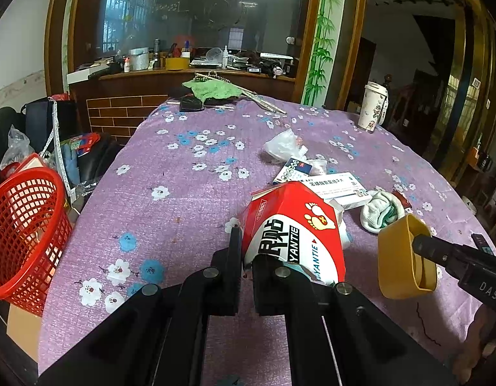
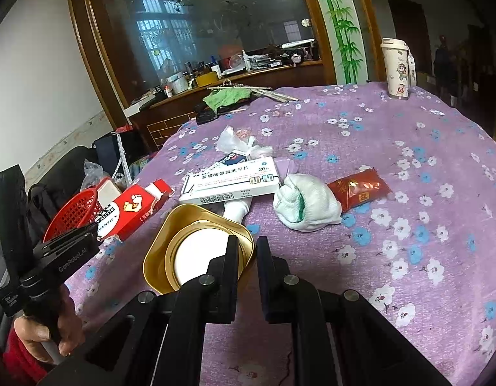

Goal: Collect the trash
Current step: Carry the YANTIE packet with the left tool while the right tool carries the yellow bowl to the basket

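My left gripper (image 1: 248, 259) is shut on a red and white "YANTIE" carton (image 1: 289, 228), held tilted just above the purple flowered tablecloth (image 1: 183, 199). In the right wrist view the same carton (image 2: 132, 209) sticks out of the left gripper (image 2: 92, 236) at the left edge. My right gripper (image 2: 248, 251) is shut on the rim of a gold-coloured tray (image 2: 196, 251) with a white disc inside. From the left wrist view the tray (image 1: 399, 257) hangs from the right gripper (image 1: 423, 246). A red mesh basket (image 1: 26, 225) stands off the table's left side.
Still lying on the cloth: a white medicine box (image 2: 231, 180), a white rolled cloth (image 2: 305, 206), a red packet (image 2: 360, 189), a crumpled plastic bag (image 2: 235, 140). A patterned cup (image 2: 397, 67) stands at the far edge. A green cloth (image 1: 212, 90) lies at the back.
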`<state>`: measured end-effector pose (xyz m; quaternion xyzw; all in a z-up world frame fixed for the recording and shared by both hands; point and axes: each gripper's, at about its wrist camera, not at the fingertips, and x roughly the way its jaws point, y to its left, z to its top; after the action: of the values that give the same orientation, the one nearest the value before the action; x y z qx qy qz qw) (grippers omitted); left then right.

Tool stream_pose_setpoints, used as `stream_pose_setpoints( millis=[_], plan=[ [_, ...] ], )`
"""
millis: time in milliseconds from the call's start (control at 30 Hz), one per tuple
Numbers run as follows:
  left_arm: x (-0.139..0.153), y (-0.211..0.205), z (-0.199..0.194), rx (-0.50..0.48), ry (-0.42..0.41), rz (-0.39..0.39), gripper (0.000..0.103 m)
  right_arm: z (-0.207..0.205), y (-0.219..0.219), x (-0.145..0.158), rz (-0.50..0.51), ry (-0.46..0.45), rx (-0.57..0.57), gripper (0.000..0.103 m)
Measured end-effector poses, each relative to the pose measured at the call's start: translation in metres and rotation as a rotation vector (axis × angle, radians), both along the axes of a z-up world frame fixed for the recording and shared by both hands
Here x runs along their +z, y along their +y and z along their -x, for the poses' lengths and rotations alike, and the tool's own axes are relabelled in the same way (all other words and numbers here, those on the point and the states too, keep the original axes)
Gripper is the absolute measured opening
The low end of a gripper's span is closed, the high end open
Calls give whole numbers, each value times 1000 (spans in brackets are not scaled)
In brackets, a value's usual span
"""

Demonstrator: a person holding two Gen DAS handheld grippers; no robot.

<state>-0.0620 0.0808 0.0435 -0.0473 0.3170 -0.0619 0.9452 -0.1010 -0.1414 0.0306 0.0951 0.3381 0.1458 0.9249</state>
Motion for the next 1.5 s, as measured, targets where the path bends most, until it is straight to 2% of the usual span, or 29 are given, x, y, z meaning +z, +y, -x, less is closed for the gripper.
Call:
stream_pose_setpoints(
  millis=[933,1200,1500],
  plan=[
    [10,-5,15,4,-10,-30,5,4,3,15,15,-23,10,12],
    [16,-7,21,21,-23,-67,5,5,9,18,23,-23,27,12],
    [23,1,26,40,-36,-67,5,3,23,24,46,-31,56,12]
  ],
)
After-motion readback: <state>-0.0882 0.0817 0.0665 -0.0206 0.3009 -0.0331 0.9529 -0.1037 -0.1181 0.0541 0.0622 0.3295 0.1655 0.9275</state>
